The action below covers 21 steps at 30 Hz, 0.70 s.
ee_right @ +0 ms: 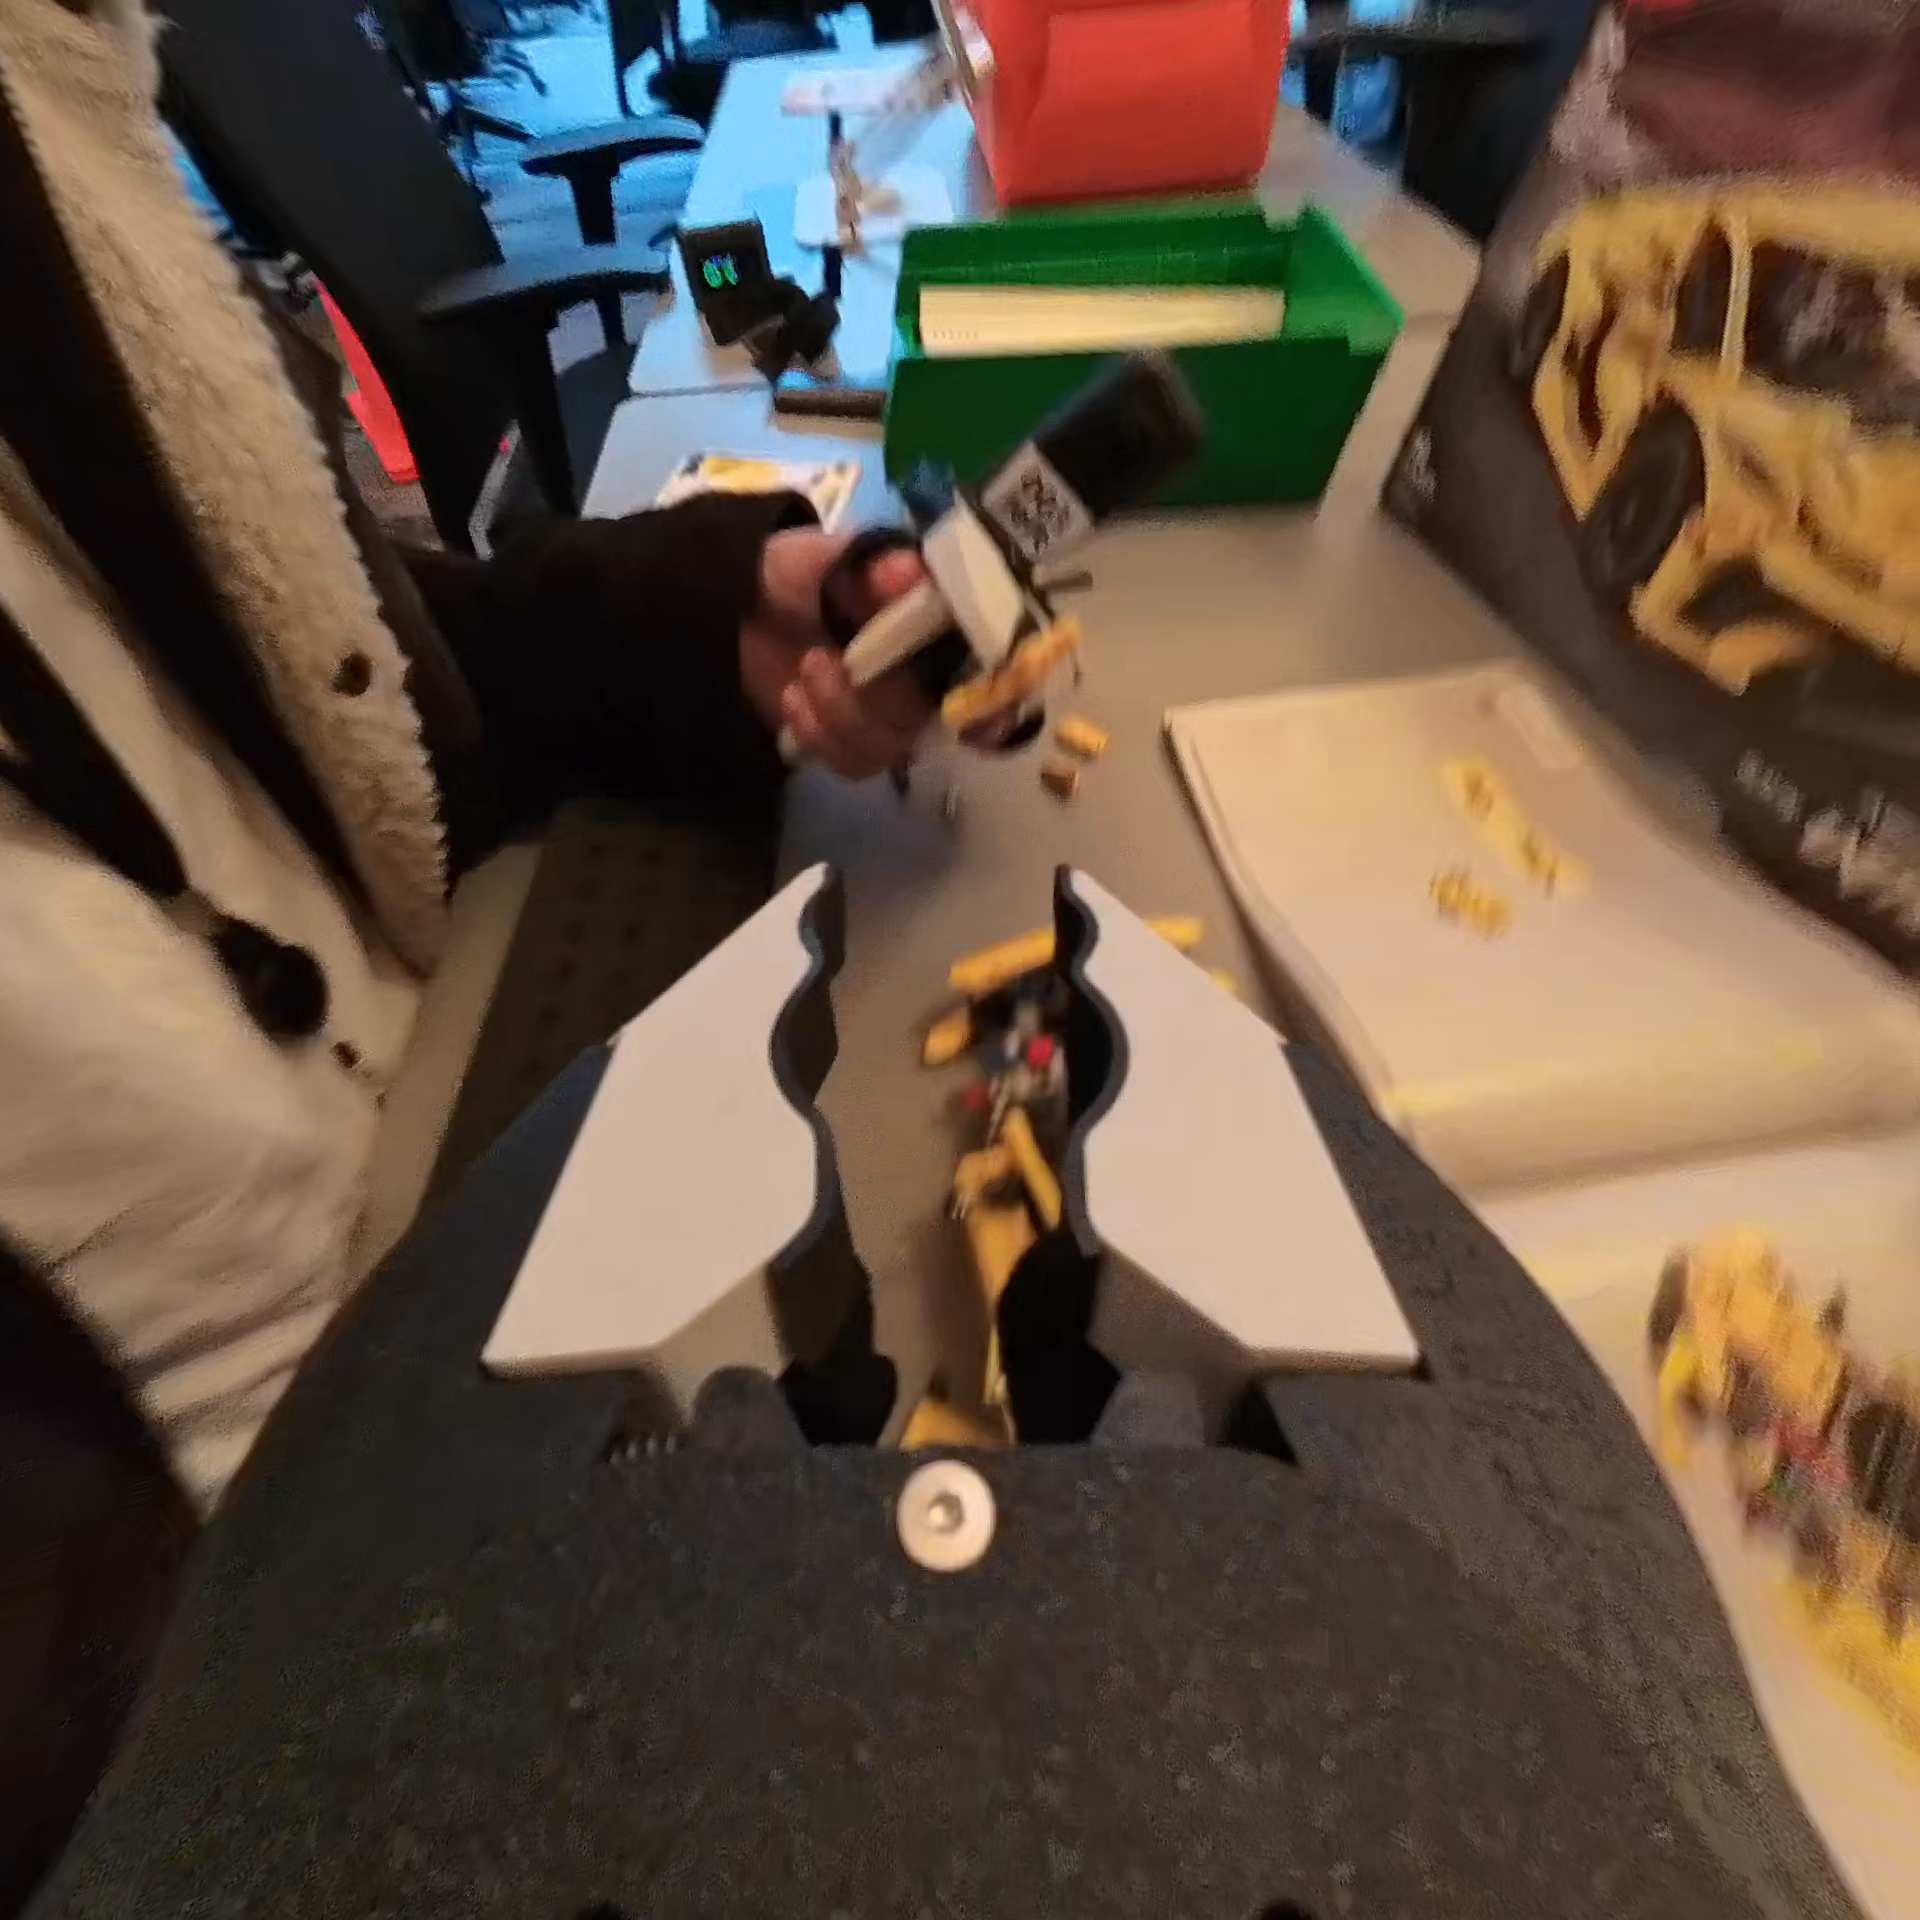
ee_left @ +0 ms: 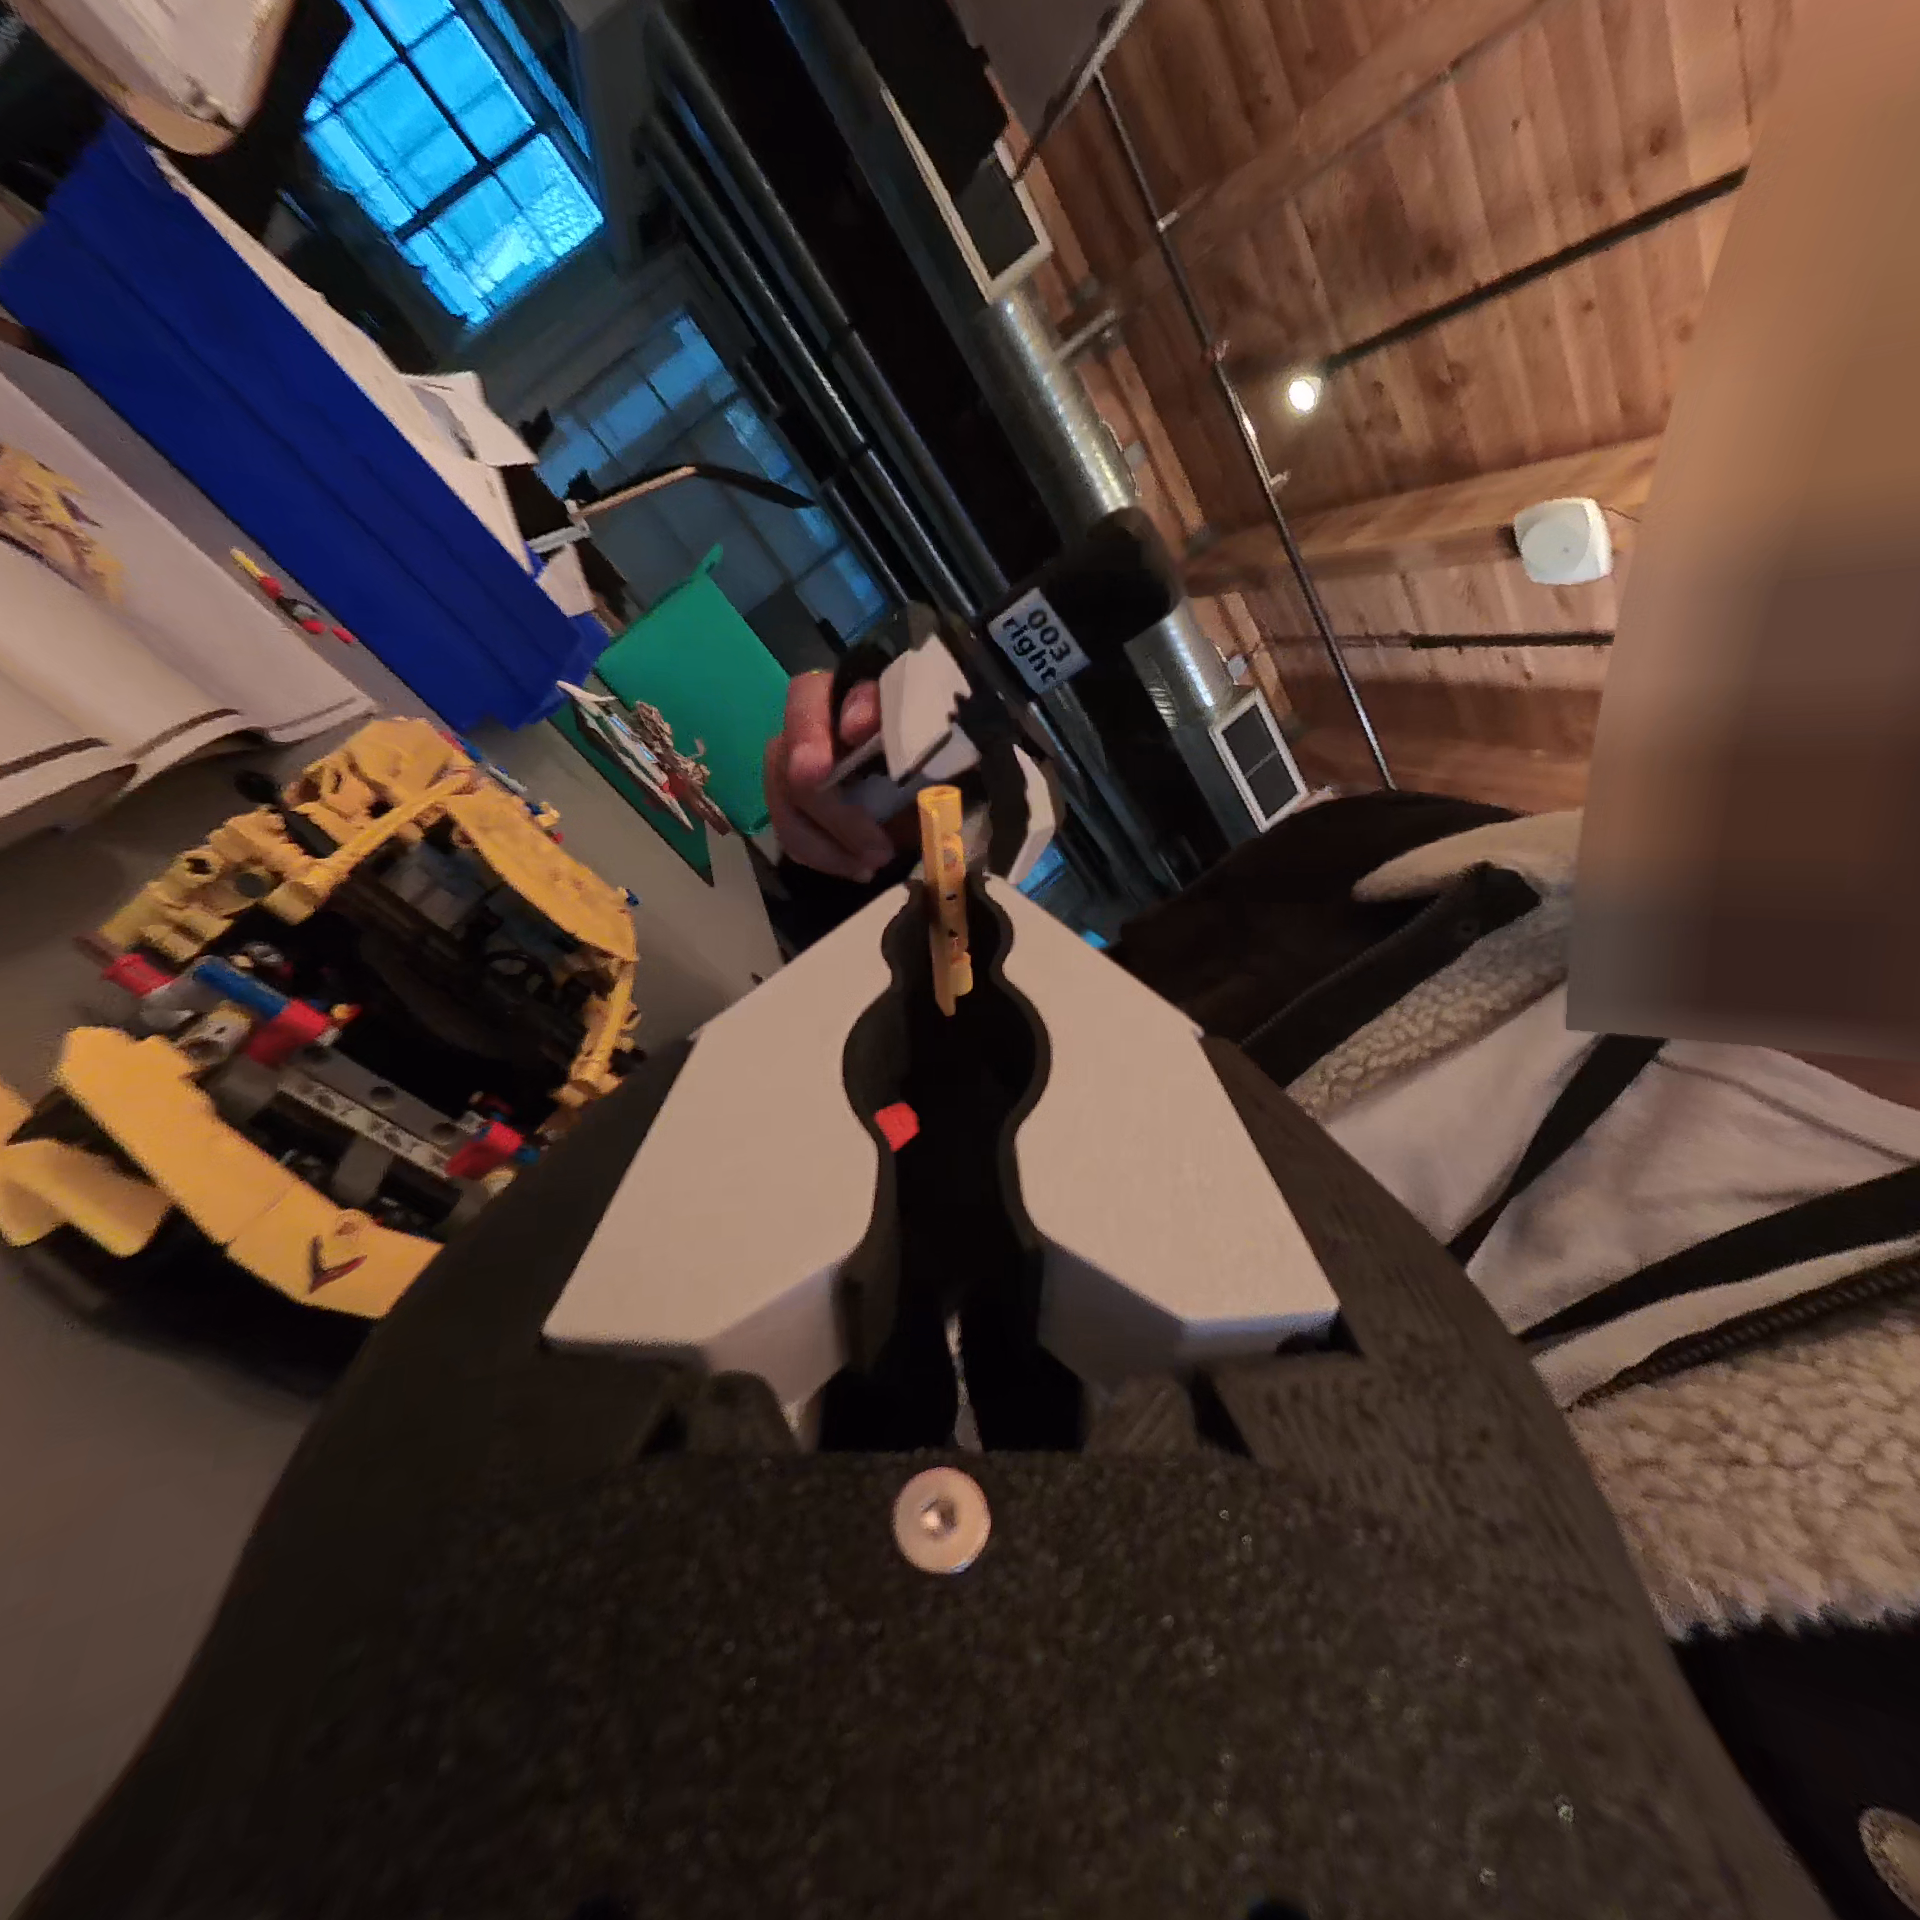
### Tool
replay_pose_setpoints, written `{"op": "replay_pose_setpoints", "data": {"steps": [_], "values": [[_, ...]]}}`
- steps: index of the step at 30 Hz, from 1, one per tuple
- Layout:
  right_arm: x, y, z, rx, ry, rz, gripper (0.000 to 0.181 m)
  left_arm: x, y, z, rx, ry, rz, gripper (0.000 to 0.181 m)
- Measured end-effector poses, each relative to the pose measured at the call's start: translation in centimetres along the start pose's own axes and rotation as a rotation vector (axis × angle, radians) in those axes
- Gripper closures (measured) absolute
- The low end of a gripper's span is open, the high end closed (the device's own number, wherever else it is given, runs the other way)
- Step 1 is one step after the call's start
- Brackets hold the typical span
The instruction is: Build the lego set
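Note:
My left gripper [ee_left: 950, 902] is shut on a thin yellow lego beam [ee_left: 945, 883] that sticks out past the fingertips; it is raised and tilted toward the ceiling. A small red piece [ee_left: 896, 1127] shows in the gap lower down. The part-built yellow lego car [ee_left: 343, 997] sits on the table to its left. My right gripper [ee_right: 948, 894] is open and empty above a small pile of yellow, red and black lego pieces [ee_right: 1003, 1049]. The left gripper [ee_right: 997, 592] with its yellow beam [ee_right: 1013, 675] shows farther off in the right wrist view. The right gripper [ee_left: 914, 727] shows behind the beam.
An open instruction booklet [ee_right: 1507, 935] lies on the right, with the lego box [ee_right: 1714, 468] behind it. A green bin [ee_right: 1132, 416] and a red bin [ee_right: 1132, 94] stand at the back. Loose yellow pieces [ee_right: 1075, 748] lie on the table. A blue bin [ee_left: 260, 416] stands behind the car. About 8 centimetres separates my left fingertips from my right.

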State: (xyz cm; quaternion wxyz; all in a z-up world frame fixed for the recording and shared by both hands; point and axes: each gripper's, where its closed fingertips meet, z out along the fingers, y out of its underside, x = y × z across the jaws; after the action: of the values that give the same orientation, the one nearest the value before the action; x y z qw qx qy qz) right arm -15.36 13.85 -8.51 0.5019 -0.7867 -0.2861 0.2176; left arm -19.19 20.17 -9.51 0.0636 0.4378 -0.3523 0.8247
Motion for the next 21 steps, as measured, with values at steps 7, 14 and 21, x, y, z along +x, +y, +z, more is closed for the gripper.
{"op": "replay_pose_setpoints", "data": {"steps": [7,14,21], "values": [[-0.8,16.3,-7.2,-0.48,0.367,0.165,0.158,-0.4,-0.1,0.0,-0.001,-0.038,0.025,0.174],[-1.3,20.4,-7.7,-0.444,0.638,0.416,0.164,-0.7,-0.1,0.0,-0.001,-0.043,0.013,0.174],[-1.9,21.5,-7.3,-0.503,0.745,0.489,0.173,-0.6,-0.1,0.0,0.005,-0.033,0.007,0.174]]}}
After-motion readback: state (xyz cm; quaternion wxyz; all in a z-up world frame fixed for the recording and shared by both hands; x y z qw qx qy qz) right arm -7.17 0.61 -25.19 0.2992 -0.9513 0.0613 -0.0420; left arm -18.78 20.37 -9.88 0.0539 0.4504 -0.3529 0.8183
